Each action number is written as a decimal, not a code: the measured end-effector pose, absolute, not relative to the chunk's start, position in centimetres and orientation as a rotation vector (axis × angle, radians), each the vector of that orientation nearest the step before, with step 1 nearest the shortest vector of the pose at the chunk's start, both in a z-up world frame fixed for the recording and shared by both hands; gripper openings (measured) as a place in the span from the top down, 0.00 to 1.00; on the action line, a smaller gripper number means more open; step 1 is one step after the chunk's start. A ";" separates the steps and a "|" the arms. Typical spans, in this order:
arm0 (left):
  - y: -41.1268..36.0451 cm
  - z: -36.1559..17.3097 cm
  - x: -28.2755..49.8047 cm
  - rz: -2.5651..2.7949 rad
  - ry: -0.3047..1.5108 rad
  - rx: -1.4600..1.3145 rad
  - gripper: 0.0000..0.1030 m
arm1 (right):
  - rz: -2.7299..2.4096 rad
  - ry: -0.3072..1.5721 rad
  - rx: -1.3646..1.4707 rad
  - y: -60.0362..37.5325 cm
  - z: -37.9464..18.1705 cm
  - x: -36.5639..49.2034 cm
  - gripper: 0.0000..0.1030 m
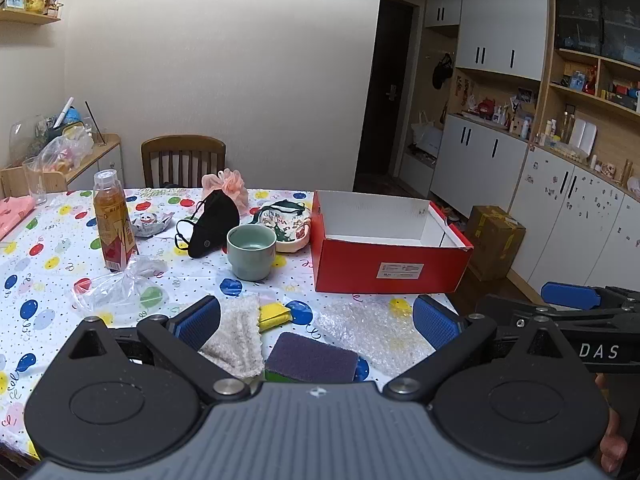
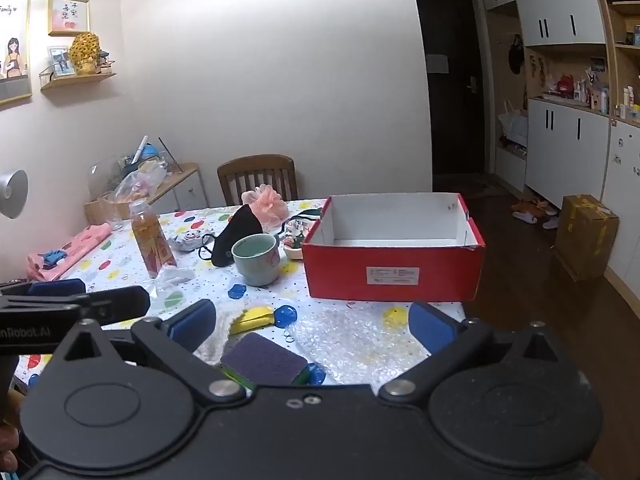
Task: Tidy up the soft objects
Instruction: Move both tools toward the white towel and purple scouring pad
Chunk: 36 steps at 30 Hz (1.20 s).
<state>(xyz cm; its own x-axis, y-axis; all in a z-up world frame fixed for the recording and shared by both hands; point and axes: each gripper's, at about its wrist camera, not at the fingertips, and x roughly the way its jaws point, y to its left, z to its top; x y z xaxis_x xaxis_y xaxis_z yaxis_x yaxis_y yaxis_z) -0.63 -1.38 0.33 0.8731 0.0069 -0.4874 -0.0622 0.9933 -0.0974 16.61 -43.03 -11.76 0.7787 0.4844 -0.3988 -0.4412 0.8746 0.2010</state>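
Both grippers hover open and empty over the table's near edge, side by side. Between the pads of my left gripper (image 1: 316,322) lie a beige cloth (image 1: 236,336), a yellow sponge (image 1: 274,312), a purple-topped sponge (image 1: 310,360) and a sheet of bubble wrap (image 1: 372,330). My right gripper (image 2: 312,324) looks down on the purple sponge (image 2: 264,360), the yellow sponge (image 2: 254,318) and the bubble wrap (image 2: 352,340). An empty red box (image 1: 384,268) (image 2: 392,272) stands just beyond. A black face mask (image 1: 212,224) (image 2: 236,232) and a pink bath pouf (image 1: 228,184) (image 2: 268,200) lie farther back.
A green cup (image 1: 251,252), a juice bottle (image 1: 114,224), a decorated dish (image 1: 286,226), a clear plastic bag (image 1: 116,288) and a small patterned wrapper (image 1: 150,222) share the balloon tablecloth (image 1: 48,264). Pink fabric (image 2: 68,256) lies far left. A wooden chair (image 1: 183,160) stands behind; the floor drops off right.
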 end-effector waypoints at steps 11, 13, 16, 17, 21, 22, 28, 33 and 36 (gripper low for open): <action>-1.8 0.1 -0.5 0.043 0.510 -0.098 0.00 | 0.505 0.436 0.104 -43.1 -11.6 16.5 0.00; -1.7 0.2 -0.5 0.044 0.507 -0.100 0.00 | 0.508 0.435 0.103 -43.2 -11.5 16.5 0.00; -1.8 0.3 -0.6 0.042 0.502 -0.101 0.00 | 0.510 0.436 0.103 -43.2 -11.6 16.6 0.00; -1.8 0.3 -0.5 0.042 0.502 -0.102 0.00 | 0.510 0.436 0.104 -43.2 -11.6 16.6 0.00; -1.7 0.3 -0.5 0.039 0.506 -0.107 0.00 | 0.511 0.436 0.102 -43.2 -11.6 16.6 0.00; -1.7 0.3 -0.5 0.039 0.505 -0.106 0.00 | 0.512 0.437 0.103 -43.1 -11.6 16.6 0.00; -1.8 0.3 -0.5 0.037 0.504 -0.107 0.00 | 0.515 0.435 0.104 -43.0 -11.5 16.7 0.00; -2.0 0.5 -0.4 0.034 0.490 -0.111 0.00 | 0.526 0.425 0.107 -43.2 -11.3 16.6 0.01; -2.0 0.5 -0.4 0.032 0.488 -0.112 0.00 | 0.528 0.425 0.108 -43.2 -11.2 16.7 0.01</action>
<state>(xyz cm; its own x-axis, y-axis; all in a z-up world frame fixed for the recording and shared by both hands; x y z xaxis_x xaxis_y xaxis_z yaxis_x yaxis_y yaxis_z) -0.43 -2.01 0.54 0.8831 0.0041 -0.4691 -0.0576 0.9933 -0.0998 16.68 -43.21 -11.21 0.7794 0.5095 -0.3647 -0.4654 0.8604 0.2075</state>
